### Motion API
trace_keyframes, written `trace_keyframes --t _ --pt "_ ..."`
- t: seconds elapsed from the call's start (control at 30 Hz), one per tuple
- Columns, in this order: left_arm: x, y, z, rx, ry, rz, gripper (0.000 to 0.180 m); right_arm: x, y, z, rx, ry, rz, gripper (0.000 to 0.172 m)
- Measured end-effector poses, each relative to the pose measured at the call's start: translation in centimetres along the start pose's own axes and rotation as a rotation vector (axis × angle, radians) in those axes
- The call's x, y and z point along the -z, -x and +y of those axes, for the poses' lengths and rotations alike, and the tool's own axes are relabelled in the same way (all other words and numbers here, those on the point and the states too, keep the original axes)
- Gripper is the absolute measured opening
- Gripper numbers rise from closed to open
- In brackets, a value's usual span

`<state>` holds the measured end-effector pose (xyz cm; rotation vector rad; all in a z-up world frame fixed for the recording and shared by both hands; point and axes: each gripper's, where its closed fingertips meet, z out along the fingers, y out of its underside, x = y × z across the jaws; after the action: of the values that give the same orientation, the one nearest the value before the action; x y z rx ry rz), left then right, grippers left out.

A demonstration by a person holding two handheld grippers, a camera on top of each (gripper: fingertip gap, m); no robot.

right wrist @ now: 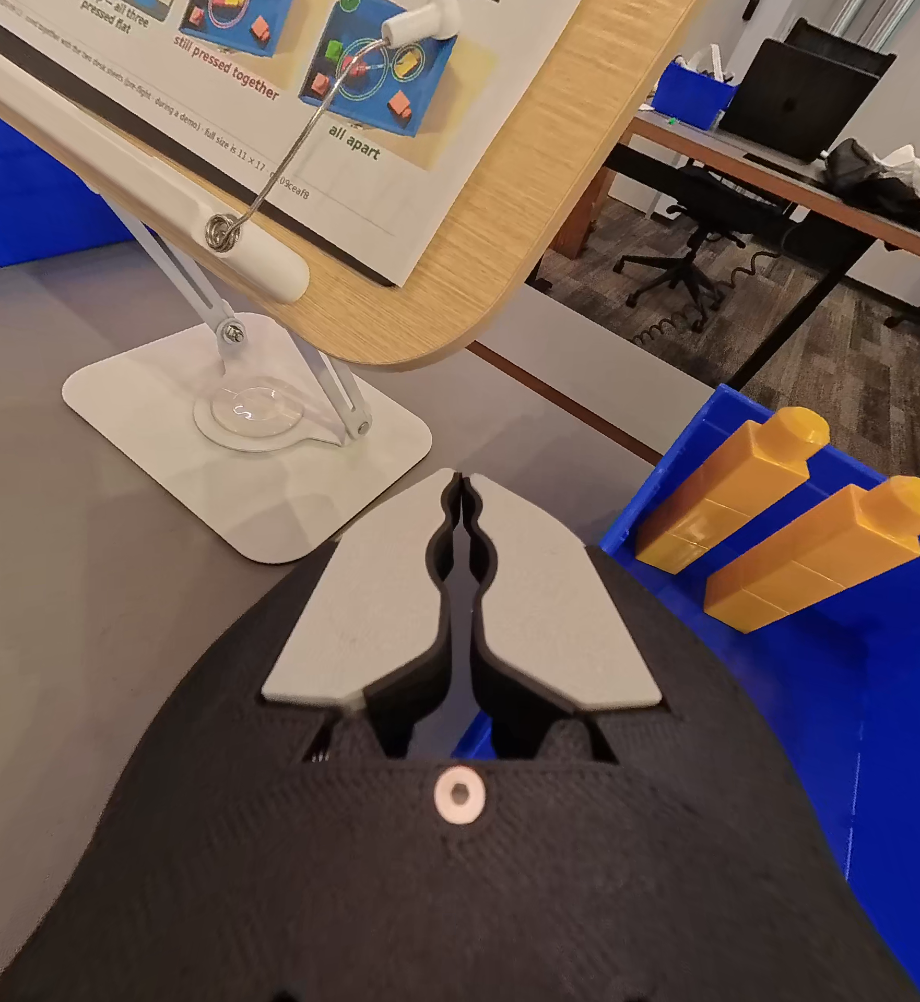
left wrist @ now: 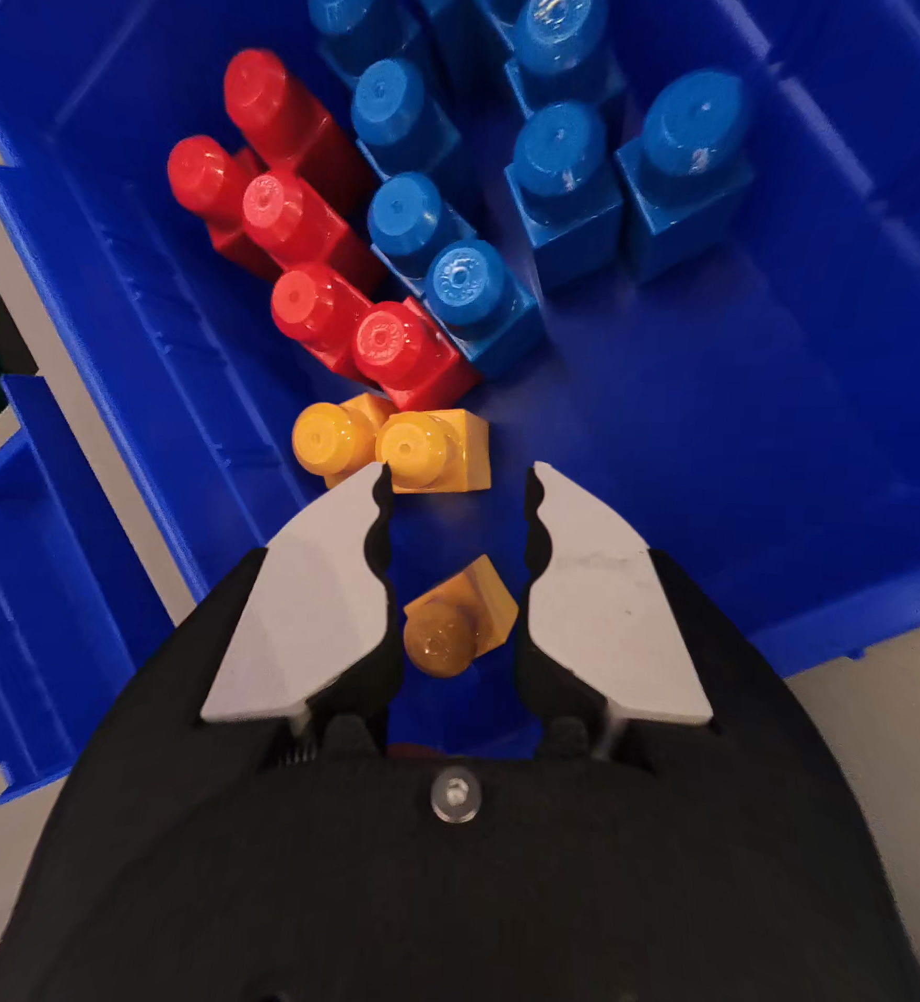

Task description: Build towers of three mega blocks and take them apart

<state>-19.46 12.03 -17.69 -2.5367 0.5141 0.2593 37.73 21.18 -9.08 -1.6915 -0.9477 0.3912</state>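
Blue plastic fills the left wrist view: a storage bin [left wrist: 772, 488] in which loose blocks are seen lying, red ones [left wrist: 409, 347] toward the left wall, blue ones [left wrist: 566, 179] behind and to the right, and two yellow blocks [left wrist: 430, 450] just ahead of the left gripper [left wrist: 455, 477]. Its jaws are held apart with nothing between the pads; a third yellow block [left wrist: 458, 618] lies on the bin floor below the gap, untouched, its round stud pointed back toward the camera and its square base away. The nearer of the two yellow blocks ahead is tipped on its side, stud pointing left, so its long axis runs across the fingers' line.

The right gripper [right wrist: 460, 482] is seen fully closed on nothing, held over the grey table [right wrist: 40, 542] beside a document stand [right wrist: 251, 434]. To its right, two yellow towers [right wrist: 729, 499] of three blocks stand upright in another blue bin [right wrist: 881, 759], studs uppermost (they appear slanted only through the wide lens).

The blocks are judged light, hollow, rigid and glossy, likely to skid or twist under an off-centre pinch. The flat opposite faces of the square base are judged the better hold, the tapered stud being more slippery.
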Motion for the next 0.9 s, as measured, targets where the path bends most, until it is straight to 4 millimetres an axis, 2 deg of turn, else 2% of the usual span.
trace_keyframes --t 0.1,0.2,0.27,0.43,0.5,0.6,0.67,0.77,0.83,0.9 --pt "-0.2 0.4 -0.2 -0.011 0.047 -0.027 0.043 -0.2 0.1 0.1 0.004 0.007 -0.006 0.000" --pt "-0.2 0.8 -1.0 -0.030 0.024 -0.061 0.038 -0.2 0.1 0.2 0.006 0.011 -0.007 0.000" --pt "-0.6 1.3 -0.6 -0.036 0.074 -0.083 0.042 -0.1 0.1 0.2 0.003 0.009 -0.009 0.000" --pt "-1.9 0.5 0.2 -0.066 0.165 -0.027 0.036 -0.1 0.1 0.2 0.001 0.009 -0.013 0.000" --pt "-2.0 0.4 0.0 -0.083 0.158 -0.030 0.036 -0.1 0.2 0.2 0.001 0.010 -0.018 0.000" --pt "-1.4 -0.9 -0.3 -0.091 0.121 0.013 0.035 -0.1 0.2 0.1 0.001 0.008 -0.017 0.000" --pt "0.1 -2.0 -0.6 -0.127 0.080 0.009 0.035 0.0 0.1 0.1 -0.001 0.006 -0.018 0.000" --pt "4.2 -5.0 -1.8 -0.166 -0.044 0.048 0.034 0.0 0.1 0.1 -0.002 0.004 -0.019 0.000" --pt "7.5 -8.7 -2.8 -0.195 -0.140 0.152 0.034 0.0 0.2 0.1 -0.001 0.006 -0.022 0.000" --pt "10.6 -13.3 -3.7 -0.274 -0.239 0.285 0.033 -0.2 0.3 0.2 -0.002 0.011 -0.028 0.000"
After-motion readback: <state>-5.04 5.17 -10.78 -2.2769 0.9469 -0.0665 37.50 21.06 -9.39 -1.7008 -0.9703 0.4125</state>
